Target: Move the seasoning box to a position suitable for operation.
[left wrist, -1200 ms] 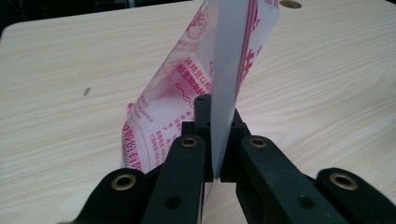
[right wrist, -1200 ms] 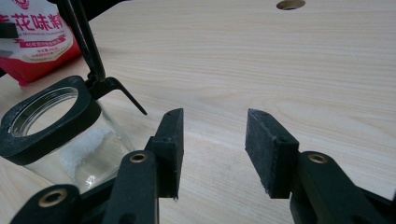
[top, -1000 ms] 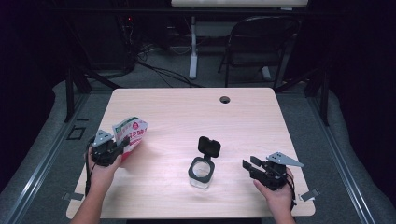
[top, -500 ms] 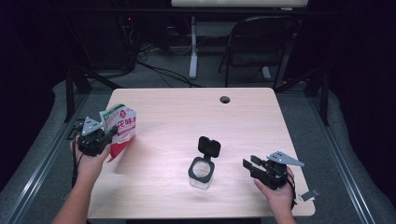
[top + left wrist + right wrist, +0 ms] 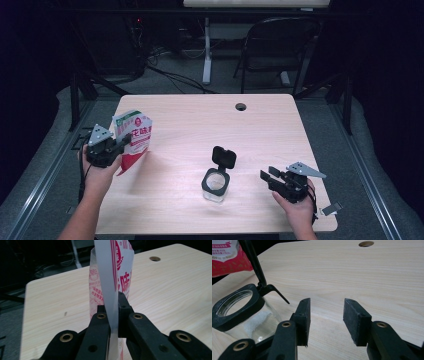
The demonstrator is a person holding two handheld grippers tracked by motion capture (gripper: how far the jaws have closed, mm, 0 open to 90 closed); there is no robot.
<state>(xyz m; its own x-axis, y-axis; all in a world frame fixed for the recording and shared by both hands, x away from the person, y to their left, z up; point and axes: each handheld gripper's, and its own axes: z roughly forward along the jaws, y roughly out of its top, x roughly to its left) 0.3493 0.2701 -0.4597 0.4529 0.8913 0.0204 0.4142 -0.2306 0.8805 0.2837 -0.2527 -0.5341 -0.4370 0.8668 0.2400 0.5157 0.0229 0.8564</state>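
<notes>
The left gripper (image 5: 121, 144) is clenched on a red and white pouch (image 5: 133, 139), held above the desk (image 5: 190, 120) at its left edge. In the left gripper view the jaws pinch a thin, pale side seam of the pouch (image 5: 110, 290), whose top runs out of the frame, so whether it is opened or sealed cannot be told; its printed characters are only partly readable.

The right gripper (image 5: 266, 176) rests near the desk's front right corner, jaws released with nothing between them (bare wood shows through the gap).

A glass jar (image 5: 216, 185) stands near the front edge, roughly midway, its black flip lid (image 5: 224, 156) raised. In the right gripper view the jar (image 5: 239, 312) is cut off at the left and holds something white at the bottom, hard to identify.
</notes>
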